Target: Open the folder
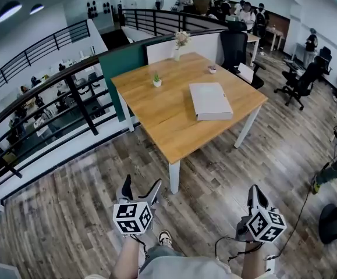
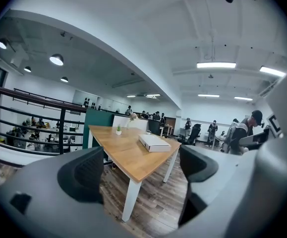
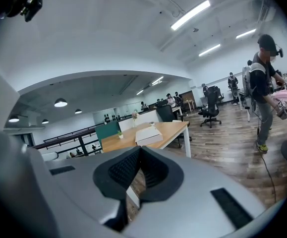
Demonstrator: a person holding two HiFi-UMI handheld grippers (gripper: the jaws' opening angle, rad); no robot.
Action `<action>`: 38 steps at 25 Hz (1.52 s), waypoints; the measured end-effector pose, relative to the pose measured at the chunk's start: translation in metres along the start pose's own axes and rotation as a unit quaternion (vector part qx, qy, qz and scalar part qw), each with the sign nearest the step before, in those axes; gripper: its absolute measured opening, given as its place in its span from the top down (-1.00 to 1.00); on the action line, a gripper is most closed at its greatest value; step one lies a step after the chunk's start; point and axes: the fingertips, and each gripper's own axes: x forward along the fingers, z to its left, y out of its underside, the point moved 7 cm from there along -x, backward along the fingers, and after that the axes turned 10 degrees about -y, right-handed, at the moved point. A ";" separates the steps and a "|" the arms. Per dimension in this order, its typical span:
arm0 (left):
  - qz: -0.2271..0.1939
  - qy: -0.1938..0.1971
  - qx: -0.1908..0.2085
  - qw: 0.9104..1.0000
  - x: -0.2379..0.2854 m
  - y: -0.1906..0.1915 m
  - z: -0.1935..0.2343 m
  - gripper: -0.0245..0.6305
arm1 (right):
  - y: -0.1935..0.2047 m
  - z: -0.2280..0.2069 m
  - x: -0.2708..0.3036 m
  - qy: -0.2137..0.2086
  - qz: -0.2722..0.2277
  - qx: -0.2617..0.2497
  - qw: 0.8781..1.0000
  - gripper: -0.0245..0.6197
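Observation:
A white folder point(image 1: 210, 100) lies flat and closed on the wooden table point(image 1: 156, 112), towards its right side. It also shows far off as the folder point(image 2: 153, 143) in the left gripper view and the folder point(image 3: 148, 134) in the right gripper view. My left gripper point(image 1: 140, 190) hangs over the floor well short of the table, jaws open and empty; in its own view the left gripper point(image 2: 141, 170) frames the table. My right gripper point(image 1: 254, 197) is low at the right, also short of the table; the right gripper point(image 3: 140, 168) has its pads pressed together on nothing.
A small potted plant point(image 1: 156, 81), a vase of flowers point(image 1: 181, 40) and a small dish point(image 1: 213, 70) stand on the table's far part. A black railing point(image 1: 52, 92) runs at the left. Office chairs point(image 1: 299, 80) and a person point(image 3: 262, 63) are at the right.

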 end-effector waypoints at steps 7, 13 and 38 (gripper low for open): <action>-0.001 0.035 0.011 0.999 0.081 -0.031 0.032 -0.56 | -0.014 0.022 0.069 0.028 -0.019 -0.005 0.999 0.92; 0.004 0.061 0.019 0.998 0.133 -0.045 0.051 -0.56 | -0.018 0.038 0.111 0.052 -0.024 -0.011 0.998 0.92; 0.048 0.131 0.045 0.989 0.329 -0.052 -0.022 -0.56 | -0.050 -0.047 0.239 0.095 -0.007 0.003 0.995 0.92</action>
